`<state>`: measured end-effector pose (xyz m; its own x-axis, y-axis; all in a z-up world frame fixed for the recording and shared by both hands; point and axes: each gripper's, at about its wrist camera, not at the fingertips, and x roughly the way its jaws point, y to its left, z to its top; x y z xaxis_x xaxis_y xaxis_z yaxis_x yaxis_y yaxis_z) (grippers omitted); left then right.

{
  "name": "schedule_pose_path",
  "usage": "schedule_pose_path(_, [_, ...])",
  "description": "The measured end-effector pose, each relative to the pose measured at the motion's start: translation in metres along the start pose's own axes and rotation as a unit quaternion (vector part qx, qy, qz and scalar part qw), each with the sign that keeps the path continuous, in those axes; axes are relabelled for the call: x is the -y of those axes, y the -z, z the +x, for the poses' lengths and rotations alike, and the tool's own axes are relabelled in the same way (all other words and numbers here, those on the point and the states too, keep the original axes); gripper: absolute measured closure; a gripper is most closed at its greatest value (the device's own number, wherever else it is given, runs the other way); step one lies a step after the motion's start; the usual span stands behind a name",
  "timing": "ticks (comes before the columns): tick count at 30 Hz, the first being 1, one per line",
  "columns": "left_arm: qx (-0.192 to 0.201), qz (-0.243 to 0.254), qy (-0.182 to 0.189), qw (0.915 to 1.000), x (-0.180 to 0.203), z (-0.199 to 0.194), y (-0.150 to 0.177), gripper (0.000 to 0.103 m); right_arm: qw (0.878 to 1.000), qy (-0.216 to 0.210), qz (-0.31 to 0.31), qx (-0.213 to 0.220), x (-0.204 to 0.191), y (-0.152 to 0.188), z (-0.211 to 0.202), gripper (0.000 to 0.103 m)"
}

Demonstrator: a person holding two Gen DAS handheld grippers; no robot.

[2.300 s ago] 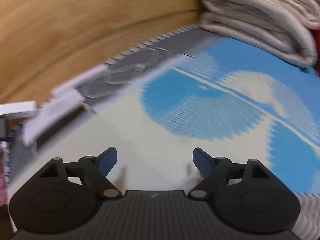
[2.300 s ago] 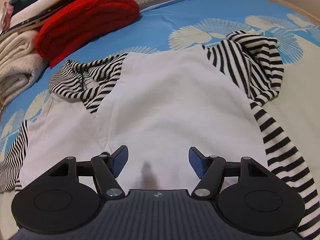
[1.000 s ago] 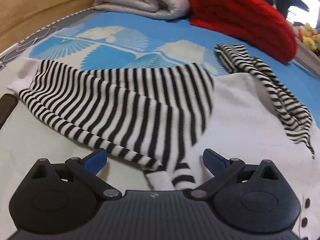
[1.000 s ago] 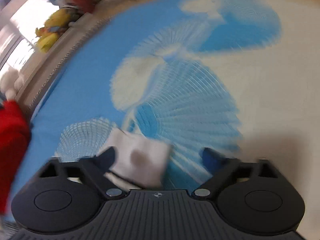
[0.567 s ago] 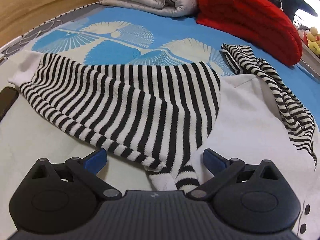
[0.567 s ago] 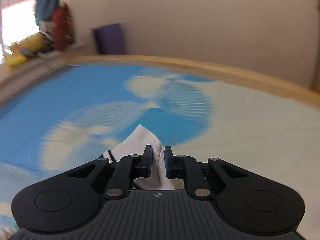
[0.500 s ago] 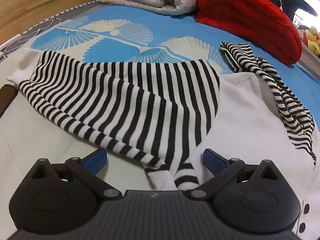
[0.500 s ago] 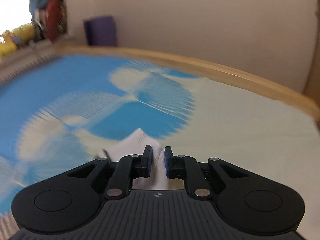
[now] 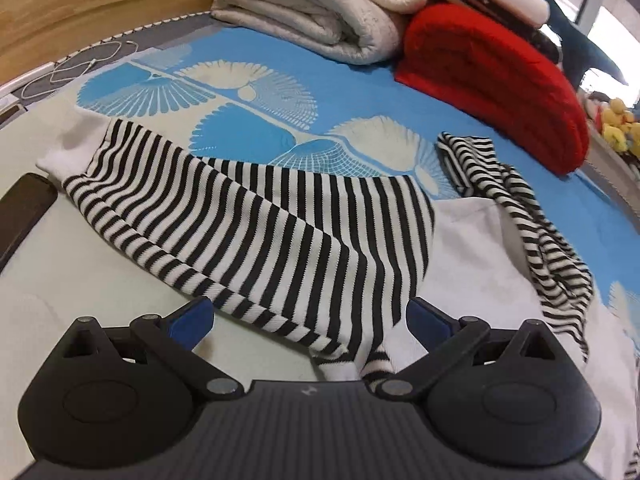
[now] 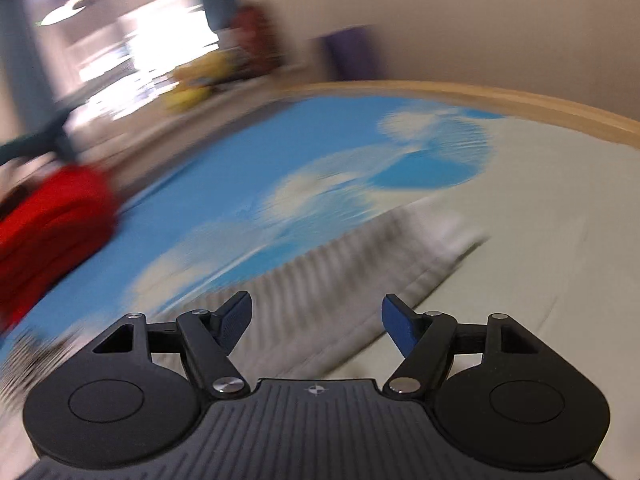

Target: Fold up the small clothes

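So the bed (image 9: 360,92) with the blue fan-print sheet carries everything here. Up at the headboard end there's a folded cream blanket (image 9: 320,12) with a rolled red blanket (image 9: 492,80) right beside it. A dark phone (image 9: 22,216) lies near the left edge of the bed.

The thing to fold is a small white top with striped sleeves (image 9: 472,248). It's spread across the middle of the bed, one striped sleeve (image 9: 248,232) stretched out flat toward the left edge, and the striped hood part (image 9: 516,200) bunched up nearer the red blanket.

The left tool (image 9: 306,320) hangs low over the sleeve's lower edge, fingers spread wide, gripping nothing. The right tool (image 10: 316,312) is spread too and empty, over what looks like blurry striped cloth (image 10: 340,280); that view is really smeared, so I can't say which part it is.

What could go wrong, I'd guess: the knit is floppy, so pinching only the top layer would drag the sleeve crooked and bunch the body. The crumpled hood could get trapped inside the fold and leave a lump. And a sleeve swung wide could knock the phone.
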<state>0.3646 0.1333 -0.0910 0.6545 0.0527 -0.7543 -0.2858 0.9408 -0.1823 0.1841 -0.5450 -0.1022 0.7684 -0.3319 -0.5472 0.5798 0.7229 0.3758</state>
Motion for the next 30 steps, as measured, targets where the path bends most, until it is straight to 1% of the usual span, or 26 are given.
schedule_pose_path(2, [0.001,0.009,0.013,0.9999,-0.007,-0.013,0.005,0.001,0.998,-0.047,-0.029,-0.005,-0.028,0.027,-0.040,0.028])
schedule_pose_path(4, [-0.014,0.020,0.038,0.9990,-0.016,-0.028,0.017,0.001,0.993,-0.097,-0.071,-0.006,-0.056,0.052,-0.080,0.027])
schedule_pose_path(5, [-0.022,0.022,0.051,0.9982,-0.020,-0.035,0.024,0.001,0.990,-0.114,-0.087,-0.003,-0.065,0.059,-0.099,0.026])
schedule_pose_path(6, [-0.036,0.026,0.064,0.9970,-0.024,-0.042,0.031,0.001,0.986,-0.133,-0.100,0.007,-0.074,0.073,-0.118,0.021])
schedule_pose_path(7, [-0.051,0.031,0.075,0.9954,-0.027,-0.049,0.038,0.001,0.984,-0.142,-0.103,0.017,-0.077,0.083,-0.131,0.018])
schedule_pose_path(8, [-0.059,0.035,0.083,0.9942,-0.030,-0.055,0.045,0.001,0.983,-0.147,-0.104,0.022,-0.082,0.094,-0.142,0.018])
schedule_pose_path(10, [-0.062,0.044,0.090,0.9930,-0.041,-0.070,0.063,0.001,0.984,-0.145,-0.101,0.013,-0.089,0.120,-0.158,0.019])
schedule_pose_path(12, [-0.067,0.069,0.100,0.9903,-0.046,-0.082,0.080,0.001,0.985,-0.144,-0.099,-0.005,-0.089,0.142,-0.159,0.019])
schedule_pose_path(13, [-0.068,0.084,0.107,0.9884,-0.047,-0.087,0.087,0.001,0.984,-0.141,-0.105,-0.020,-0.086,0.147,-0.148,0.020])
schedule_pose_path(15, [-0.064,0.110,0.121,0.9844,-0.047,-0.096,0.101,0.003,0.983,-0.133,-0.121,-0.042,-0.092,0.155,-0.143,0.021])
schedule_pose_path(17, [-0.066,0.127,0.143,0.9793,-0.044,-0.099,0.110,0.006,0.981,-0.143,-0.123,-0.038,-0.102,0.157,-0.147,0.022])
schedule_pose_path(19, [-0.078,0.134,0.163,0.9743,-0.039,-0.095,0.116,0.009,0.982,-0.141,-0.124,-0.026,-0.107,0.159,-0.145,0.022])
schedule_pose_path(20, [-0.083,0.136,0.170,0.9724,-0.035,-0.091,0.118,0.009,0.982,-0.139,-0.125,-0.029,-0.111,0.161,-0.144,0.022])
schedule_pose_path(22, [-0.094,0.129,0.181,0.9705,-0.028,-0.081,0.122,0.009,0.982,-0.140,-0.124,-0.041,-0.112,0.165,-0.139,0.022])
schedule_pose_path(24, [-0.103,0.120,0.191,0.9688,-0.022,-0.070,0.122,0.012,0.980,-0.143,-0.122,-0.061,-0.112,0.166,-0.131,0.022])
schedule_pose_path(25, [-0.108,0.115,0.195,0.9679,-0.019,-0.065,0.122,0.021,0.980,-0.145,-0.120,-0.069,-0.112,0.166,-0.126,0.022])
schedule_pose_path(26, [-0.115,0.110,0.208,0.9650,-0.015,-0.060,0.121,0.041,0.979,-0.147,-0.117,-0.075,-0.113,0.167,-0.123,0.022])
schedule_pose_path(27, [-0.120,0.102,0.220,0.9627,-0.013,-0.055,0.119,0.053,0.979,-0.149,-0.114,-0.080,-0.114,0.168,-0.120,0.022])
schedule_pose_path(28, [-0.123,0.092,0.224,0.9625,-0.011,-0.051,0.117,0.083,0.979,-0.150,-0.112,-0.084,-0.115,0.168,-0.116,0.022])
schedule_pose_path(29, [-0.121,0.081,0.222,0.9641,-0.011,-0.049,0.115,0.101,0.978,-0.151,-0.112,-0.087,-0.116,0.169,-0.115,0.022])
schedule_pose_path(30, [-0.119,0.067,0.223,0.9651,-0.014,-0.048,0.112,0.101,0.978,-0.153,-0.114,-0.090,-0.118,0.170,-0.115,0.022])
